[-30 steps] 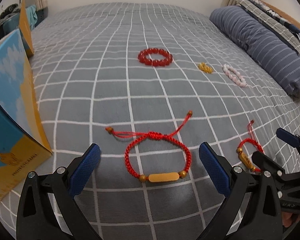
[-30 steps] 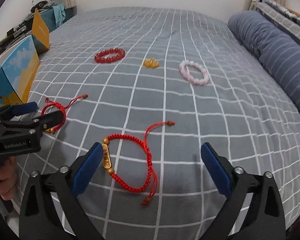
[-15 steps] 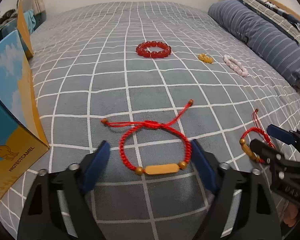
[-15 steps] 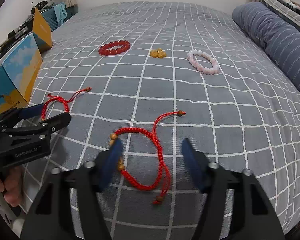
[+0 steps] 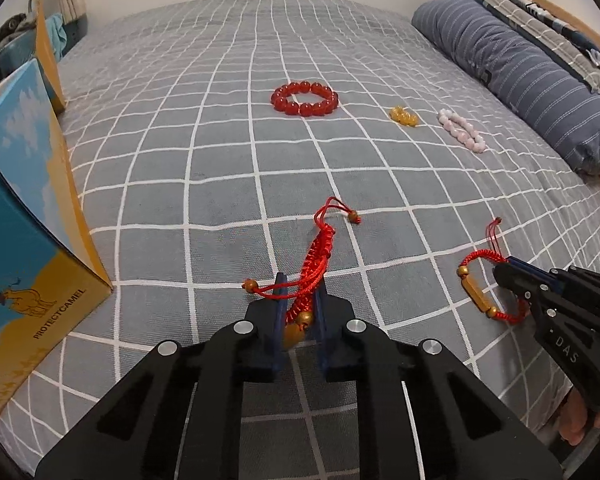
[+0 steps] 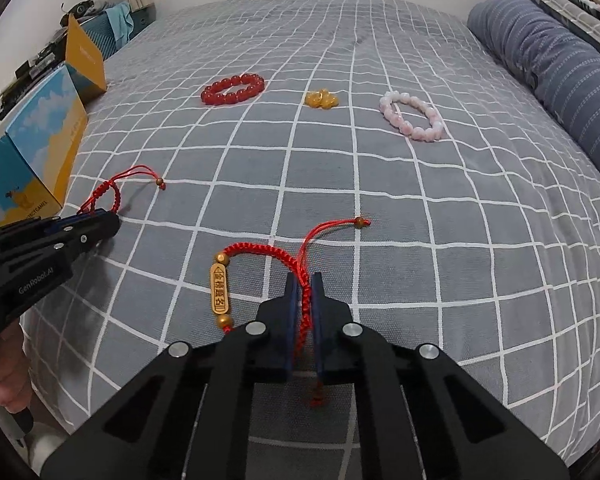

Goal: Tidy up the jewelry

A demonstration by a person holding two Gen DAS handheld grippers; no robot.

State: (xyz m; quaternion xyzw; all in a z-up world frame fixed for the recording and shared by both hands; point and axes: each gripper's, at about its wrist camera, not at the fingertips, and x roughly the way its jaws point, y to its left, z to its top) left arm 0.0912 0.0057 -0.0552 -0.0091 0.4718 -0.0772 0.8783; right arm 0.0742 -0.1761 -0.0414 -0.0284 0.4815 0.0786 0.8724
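With both pairs of fingers clamped shut on cord, I hold two bracelets low over the bed (image 5: 220, 184): my left gripper (image 5: 299, 300) pinches one red cord bracelet (image 5: 318, 256) bunched flat, my right gripper (image 6: 304, 292) grips the woven side of the other red bracelet (image 6: 260, 252). I judge the thin cord could slip on lifting, since its gold bar (image 6: 220, 290) hangs free and heavy

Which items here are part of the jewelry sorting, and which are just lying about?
Job:
left red cord bracelet, in the left tongs
right red cord bracelet, in the right tongs
red bead bracelet
pink bead bracelet
amber beads

Lying about:
blue-and-yellow box
striped bolster pillow
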